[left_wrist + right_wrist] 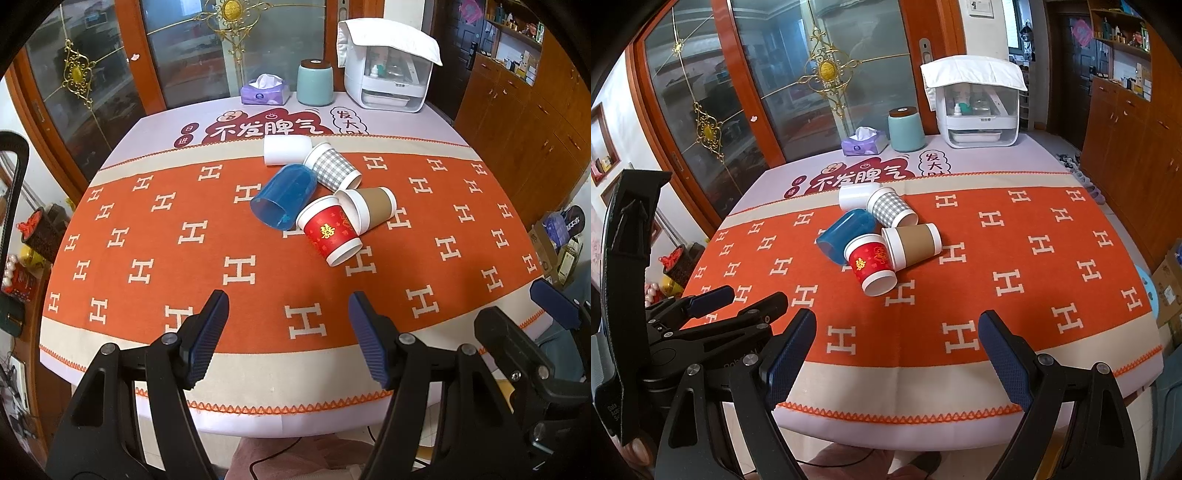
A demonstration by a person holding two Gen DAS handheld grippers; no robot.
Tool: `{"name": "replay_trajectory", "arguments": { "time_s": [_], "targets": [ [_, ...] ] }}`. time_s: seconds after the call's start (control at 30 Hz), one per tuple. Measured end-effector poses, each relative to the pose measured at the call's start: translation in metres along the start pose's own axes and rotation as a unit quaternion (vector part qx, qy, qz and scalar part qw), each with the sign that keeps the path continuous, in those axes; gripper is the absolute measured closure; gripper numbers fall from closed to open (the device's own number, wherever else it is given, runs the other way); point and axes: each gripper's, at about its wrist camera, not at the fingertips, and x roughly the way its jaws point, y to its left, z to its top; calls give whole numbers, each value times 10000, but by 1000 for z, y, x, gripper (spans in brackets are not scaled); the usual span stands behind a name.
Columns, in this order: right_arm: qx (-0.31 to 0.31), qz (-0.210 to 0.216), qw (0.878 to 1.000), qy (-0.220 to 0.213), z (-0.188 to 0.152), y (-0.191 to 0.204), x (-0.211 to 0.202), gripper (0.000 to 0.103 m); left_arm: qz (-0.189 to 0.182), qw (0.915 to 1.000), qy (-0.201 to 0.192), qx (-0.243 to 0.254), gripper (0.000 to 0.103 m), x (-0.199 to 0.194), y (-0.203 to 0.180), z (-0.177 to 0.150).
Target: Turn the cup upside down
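Several cups lie on their sides in a cluster at the middle of the orange cloth: a red cup nearest me, a brown sleeved cup, a grey checked cup, a blue plastic cup and a white cup. My left gripper is open and empty, above the table's near edge. My right gripper is open and empty, also near the front edge. Each gripper shows at the side of the other's view.
At the table's far edge stand a purple tissue box, a teal canister and a white appliance with a cloth on top. Glass doors are behind, wooden cabinets at right.
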Motion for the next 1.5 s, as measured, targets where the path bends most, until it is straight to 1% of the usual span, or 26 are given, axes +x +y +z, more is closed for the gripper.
{"name": "replay_trajectory", "arguments": {
  "time_s": [0.43,0.73,1.17,1.33,1.5],
  "targets": [
    [45,63,10000,37,-1,0,0,12,16,10000,4,16,38,-2,-1,-2],
    [-7,84,10000,-35,-2,3,-6,12,86,9999,-50,21,38,-10,-1,-7],
    [-33,112,9999,-61,0,5,-10,12,130,9999,-105,-18,38,-17,-1,-5],
    [-1,85,9999,-106,7,9,-15,12,141,9998,-164,9,38,-21,0,3],
    [91,69,9999,-128,17,4,-13,12,162,9996,-182,112,38,-19,-2,15]
  ]
}}
